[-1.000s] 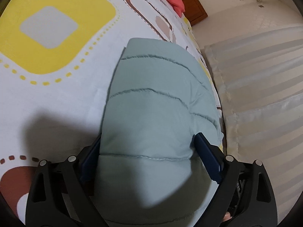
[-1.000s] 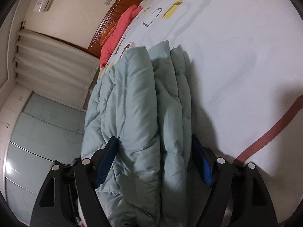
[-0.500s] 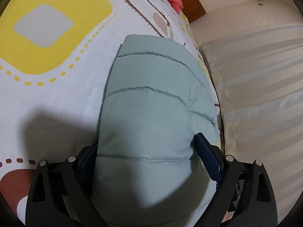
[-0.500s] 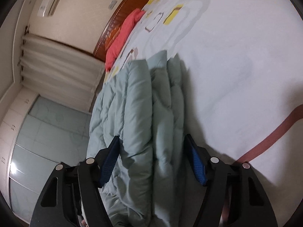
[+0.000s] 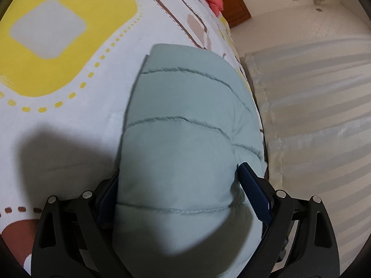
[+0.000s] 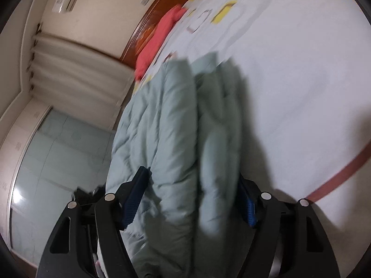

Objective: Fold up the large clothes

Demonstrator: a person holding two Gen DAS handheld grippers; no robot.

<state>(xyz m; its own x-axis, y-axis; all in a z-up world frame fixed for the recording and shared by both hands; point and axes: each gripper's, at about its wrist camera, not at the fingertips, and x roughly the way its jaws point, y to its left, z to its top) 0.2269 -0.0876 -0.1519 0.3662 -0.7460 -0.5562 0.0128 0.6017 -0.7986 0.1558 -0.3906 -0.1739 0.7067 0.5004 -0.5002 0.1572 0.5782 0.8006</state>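
Observation:
A pale green quilted puffer jacket (image 5: 185, 106) lies folded on a bed and bulges up between the pads of my left gripper (image 5: 178, 170), which is shut on a thick padded fold. In the right wrist view the same jacket (image 6: 162, 120) shows as several stacked folds running away from me. My right gripper (image 6: 192, 173) clamps that bundle, both blue pads pressing into its sides while the jaws ease slightly open. This view is blurred.
The bed sheet (image 5: 69, 120) is white with yellow and brown shapes. A red pillow (image 6: 162, 37) lies against the wooden headboard (image 6: 157, 16). Pale curtains (image 5: 313, 106) hang close along the bed's edge, beside a glass-fronted wardrobe (image 6: 58, 153).
The right gripper's pads have drawn closer together on the jacket folds, and its view has swung and blurred. The left gripper keeps its hold, barely shifting.

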